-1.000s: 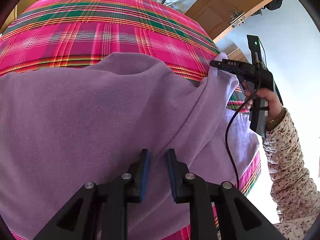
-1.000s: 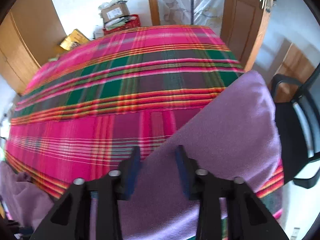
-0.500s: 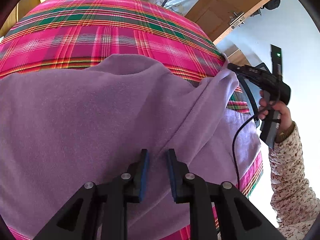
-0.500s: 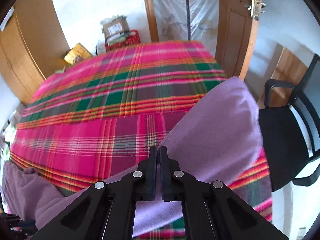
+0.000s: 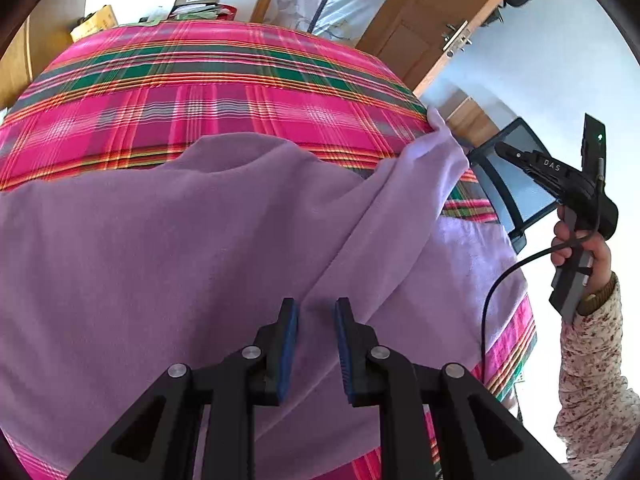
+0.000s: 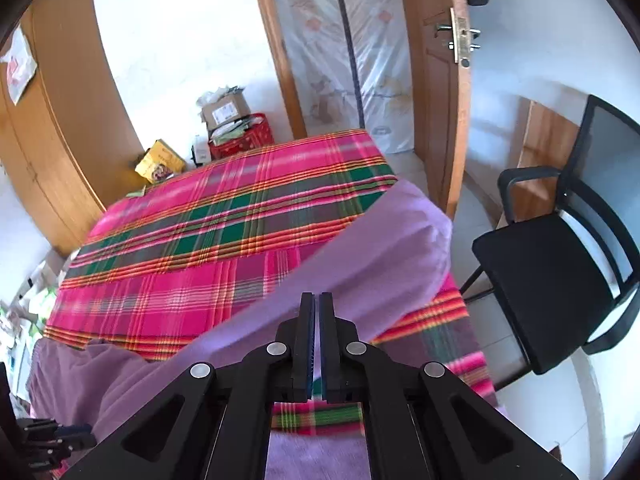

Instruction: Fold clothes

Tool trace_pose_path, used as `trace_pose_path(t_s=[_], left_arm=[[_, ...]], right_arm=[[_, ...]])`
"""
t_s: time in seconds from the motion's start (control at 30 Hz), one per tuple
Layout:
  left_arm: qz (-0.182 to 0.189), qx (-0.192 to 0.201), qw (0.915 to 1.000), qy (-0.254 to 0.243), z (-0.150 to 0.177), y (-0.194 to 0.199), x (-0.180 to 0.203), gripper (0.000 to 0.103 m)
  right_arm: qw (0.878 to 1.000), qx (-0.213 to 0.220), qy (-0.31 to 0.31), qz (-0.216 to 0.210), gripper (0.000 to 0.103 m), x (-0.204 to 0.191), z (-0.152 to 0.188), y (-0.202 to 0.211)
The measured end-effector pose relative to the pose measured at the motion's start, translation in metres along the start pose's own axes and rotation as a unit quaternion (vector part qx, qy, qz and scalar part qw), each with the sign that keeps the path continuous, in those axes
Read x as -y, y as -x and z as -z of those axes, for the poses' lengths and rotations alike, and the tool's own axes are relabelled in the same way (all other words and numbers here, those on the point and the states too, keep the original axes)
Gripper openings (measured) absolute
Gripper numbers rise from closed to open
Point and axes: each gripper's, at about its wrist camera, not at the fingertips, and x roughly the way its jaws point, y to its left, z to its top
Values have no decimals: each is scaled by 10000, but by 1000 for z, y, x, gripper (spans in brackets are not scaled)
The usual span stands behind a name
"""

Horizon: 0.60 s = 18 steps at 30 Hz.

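Note:
A purple fleece garment lies spread on the plaid bedspread. One sleeve runs up to the bed's right edge. My left gripper hovers open just over the garment where that sleeve starts, with nothing between its pads. In the left wrist view a hand holds my right gripper off the bed's right side, a short gap from the sleeve tip. In the right wrist view the right gripper is shut with no cloth between its pads, and the sleeve lies beyond it across the bedspread.
A black chair stands close to the bed's right side. A wooden door is behind it, and boxes and a red basket sit past the far edge. A wooden wardrobe is at left. A floral sleeve is at right.
The right gripper went from open to shut at the sleeve tip, then rose and pulled away to the right without it. The sleeve lies further toward the bed's edge. The left gripper stayed open.

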Motion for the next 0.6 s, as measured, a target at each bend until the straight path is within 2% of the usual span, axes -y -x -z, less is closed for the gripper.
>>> trace_pose_path(t_s=[0.13, 0.3, 0.37, 0.43, 0.53, 0.6], left_arm=[[-28, -25, 10000, -21, 0, -4, 1, 19], [-22, -61, 10000, -13, 1, -7, 1, 19], [-19, -75, 10000, -9, 1, -8, 2, 19], [-17, -90, 10000, -6, 1, -9, 2, 19], [-13, -111, 9999, -1, 2, -11, 2, 20], [4, -112, 9999, 11, 2, -12, 2, 20]], right_arm=[[9997, -246, -63, -65, 3, 4, 5, -7], [9982, -547, -162, -158, 10, -3, 8, -33], [9977, -608, -147, -255, 19, -9, 7, -40], [9970, -674, -114, -368, 22, -17, 6, -47], [9947, -835, 29, -601, 37, -35, 3, -57], [9920, -1016, 68, -745, 38, -47, 0, -65]])
